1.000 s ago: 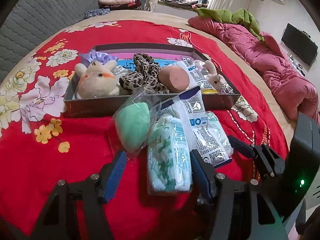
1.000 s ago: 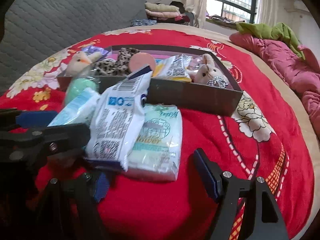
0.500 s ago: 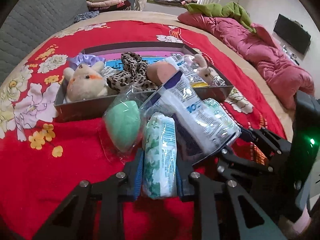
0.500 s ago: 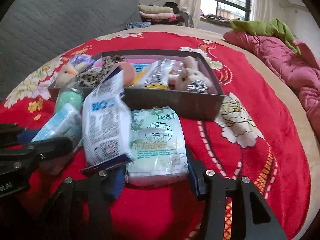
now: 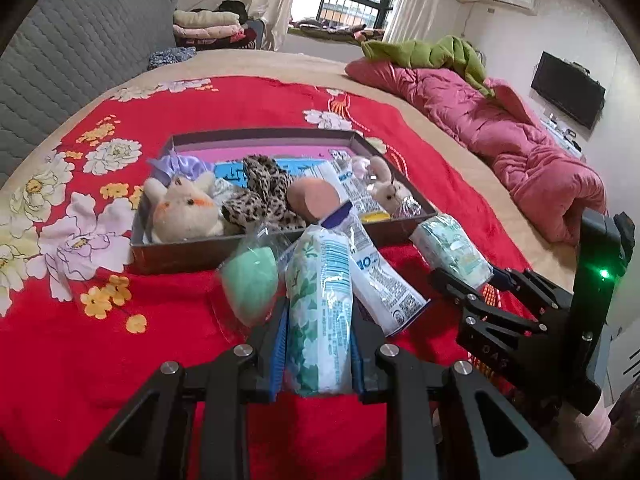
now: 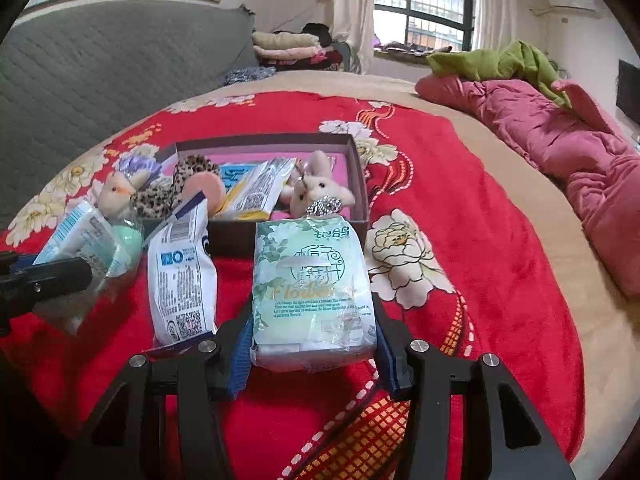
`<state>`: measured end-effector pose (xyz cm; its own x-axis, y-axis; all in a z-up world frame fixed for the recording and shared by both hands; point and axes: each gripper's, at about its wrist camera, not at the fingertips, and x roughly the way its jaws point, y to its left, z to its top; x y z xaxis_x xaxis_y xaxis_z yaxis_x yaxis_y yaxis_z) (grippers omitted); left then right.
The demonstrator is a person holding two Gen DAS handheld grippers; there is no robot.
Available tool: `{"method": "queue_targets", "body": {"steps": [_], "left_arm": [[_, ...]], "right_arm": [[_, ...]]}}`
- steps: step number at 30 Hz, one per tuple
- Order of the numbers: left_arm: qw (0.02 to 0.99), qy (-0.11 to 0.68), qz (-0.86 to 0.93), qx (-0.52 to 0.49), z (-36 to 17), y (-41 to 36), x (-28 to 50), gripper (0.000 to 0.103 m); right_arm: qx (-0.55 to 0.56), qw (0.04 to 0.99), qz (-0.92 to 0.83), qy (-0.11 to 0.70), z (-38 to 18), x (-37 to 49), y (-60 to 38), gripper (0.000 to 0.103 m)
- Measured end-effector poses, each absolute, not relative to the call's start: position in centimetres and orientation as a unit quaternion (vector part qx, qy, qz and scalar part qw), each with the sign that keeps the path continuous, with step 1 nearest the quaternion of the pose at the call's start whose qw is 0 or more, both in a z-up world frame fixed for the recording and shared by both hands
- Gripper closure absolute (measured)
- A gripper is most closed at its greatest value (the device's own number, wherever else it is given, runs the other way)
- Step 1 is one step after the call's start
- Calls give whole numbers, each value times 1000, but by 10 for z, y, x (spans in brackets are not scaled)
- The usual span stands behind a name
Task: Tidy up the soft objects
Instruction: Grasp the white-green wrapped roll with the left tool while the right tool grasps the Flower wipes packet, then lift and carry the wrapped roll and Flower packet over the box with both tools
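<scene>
My left gripper (image 5: 318, 354) is shut on a green-leaf tissue pack (image 5: 320, 312), lifted off the red bedspread. My right gripper (image 6: 314, 350) is shut on a pale green "Flower" tissue pack (image 6: 314, 284), also lifted; this pack shows in the left wrist view (image 5: 452, 248). A white wipes packet (image 6: 182, 272) lies between them, and a bagged green sponge (image 5: 250, 286) lies to its left. The dark tray (image 5: 192, 250) behind holds a cream plush (image 5: 180, 212), a leopard scrunchie (image 5: 260, 196), a pink sponge (image 5: 314, 198), a packet (image 6: 258, 192) and a small bunny (image 6: 320, 196).
A red floral bedspread (image 6: 460, 184) covers the bed. A pink quilt (image 5: 520, 148) with a green garment (image 5: 432, 52) lies along the right. A grey headboard (image 6: 100, 72) stands at the left. Folded clothes (image 5: 208, 26) are stacked far behind.
Both grippers closed from open onto their tissue packs and lifted them. The white wipes packet tipped up, then fell back between the two packs.
</scene>
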<state>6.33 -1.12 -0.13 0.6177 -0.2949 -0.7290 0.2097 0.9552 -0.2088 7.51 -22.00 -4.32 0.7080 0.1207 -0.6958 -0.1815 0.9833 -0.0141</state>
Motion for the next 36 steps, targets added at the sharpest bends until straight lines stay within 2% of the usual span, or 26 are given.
{"method": "queue_targets", "body": {"steps": [11,36], "left_arm": [[922,360,-117,-80,25,19,64,77],[933,328,-96,-110,37,52,101,77]], "right_arm": [[-36,933,83,348,-17,68,-216,51],[-45,951,89,293,32,79,-201,51]]}}
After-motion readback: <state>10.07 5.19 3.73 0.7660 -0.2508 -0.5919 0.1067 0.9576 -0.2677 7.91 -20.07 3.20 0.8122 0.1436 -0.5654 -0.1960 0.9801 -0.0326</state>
